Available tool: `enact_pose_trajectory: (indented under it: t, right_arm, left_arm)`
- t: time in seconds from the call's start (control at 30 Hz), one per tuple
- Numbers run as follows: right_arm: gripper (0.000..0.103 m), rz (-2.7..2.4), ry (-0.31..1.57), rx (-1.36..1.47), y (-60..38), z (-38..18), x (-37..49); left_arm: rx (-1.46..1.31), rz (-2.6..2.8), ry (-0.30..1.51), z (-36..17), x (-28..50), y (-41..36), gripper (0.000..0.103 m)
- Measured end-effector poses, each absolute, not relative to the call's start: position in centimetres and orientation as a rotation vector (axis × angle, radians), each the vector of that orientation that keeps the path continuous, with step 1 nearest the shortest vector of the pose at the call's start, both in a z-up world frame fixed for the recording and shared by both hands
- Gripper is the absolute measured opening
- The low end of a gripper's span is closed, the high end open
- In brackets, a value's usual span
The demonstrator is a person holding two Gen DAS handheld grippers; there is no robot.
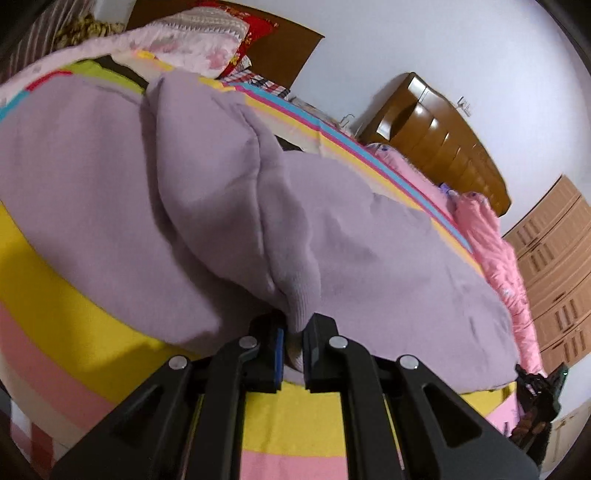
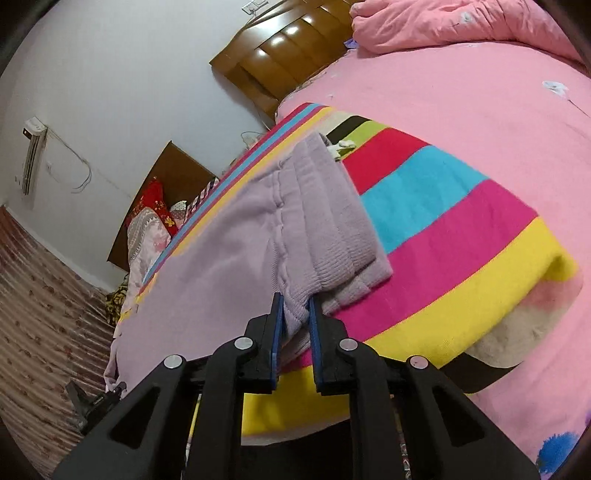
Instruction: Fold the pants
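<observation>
Pants (image 1: 221, 206) lie spread over our striped blanket (image 1: 66, 306) on the bed. Our left gripper (image 1: 293, 332) pinches a ribbed cuff (image 1: 301, 295); our right gripper (image 2: 295, 317) clamps the ribbed waistband (image 2: 332, 236) at its near corner.

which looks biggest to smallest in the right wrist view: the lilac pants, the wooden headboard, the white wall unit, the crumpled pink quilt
1. lilac pants, though they are nearest the lens, which inflates them
2. crumpled pink quilt and wooden headboard: about alike, not ranked, and the quilt is cut off by the frame edge
3. white wall unit: smallest
</observation>
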State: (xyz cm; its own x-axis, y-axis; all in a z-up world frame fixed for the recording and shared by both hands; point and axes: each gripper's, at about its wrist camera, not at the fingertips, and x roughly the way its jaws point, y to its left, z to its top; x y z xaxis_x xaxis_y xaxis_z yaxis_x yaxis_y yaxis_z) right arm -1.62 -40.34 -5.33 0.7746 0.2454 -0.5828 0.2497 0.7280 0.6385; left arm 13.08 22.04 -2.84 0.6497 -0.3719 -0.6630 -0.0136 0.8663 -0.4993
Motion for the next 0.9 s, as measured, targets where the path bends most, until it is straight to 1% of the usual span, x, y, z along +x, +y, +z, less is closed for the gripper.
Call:
enact_pose_trajectory:
  t: [0.1,0.23,0.43,0.53,0.6,0.67,0.73,0.8,0.87,0.9]
  right_arm:
    - [0.013,-0.019,0.709,0.721,-39.7,-4.4,-1.4]
    - [0.013,-0.018,0.714,0.736,-39.7,-5.1,-1.6]
    - [0.013,-0.034,0.712,0.712,-39.4,-4.6,-1.8]
    - [0.015,-0.041,0.71,0.722,-39.4,-5.0,-1.7]
    - [0.015,-0.05,0.705,0.691,-39.1,-4.9,-1.7]
    - [0.015,-0.069,0.704,0.639,-38.4,-4.5,-1.6]
    - [0.015,-0.072,0.701,0.64,-38.4,-4.6,-1.5]
    - [0.015,-0.062,0.697,0.657,-38.7,-4.9,-1.6]
    - [0.015,-0.054,0.695,0.657,-38.7,-4.9,-1.7]
    - [0.015,-0.051,0.697,0.653,-38.8,-4.9,-1.6]
  left_arm:
    - [-0.512,-0.225,0.838,-2.8,13.2,22.4,0.008]
    - [-0.532,-0.223,0.831,-3.4,12.8,22.7,0.011]
    - [-0.542,-0.229,0.825,-3.4,12.6,22.9,0.011]
    - [-0.563,-0.234,0.816,-3.3,12.6,23.4,0.011]
    - [-0.535,-0.234,0.78,-2.2,12.4,23.1,0.007]
    - [-0.486,-0.231,0.727,-0.6,11.7,22.8,0.007]
    - [-0.496,-0.225,0.686,0.8,11.3,22.8,0.007]
    - [-0.501,-0.216,0.707,0.7,11.3,22.8,0.007]
    - [-0.473,-0.183,0.779,-1.4,11.8,22.9,0.007]
    - [-0.468,-0.173,0.811,-2.4,12.0,22.7,0.01]
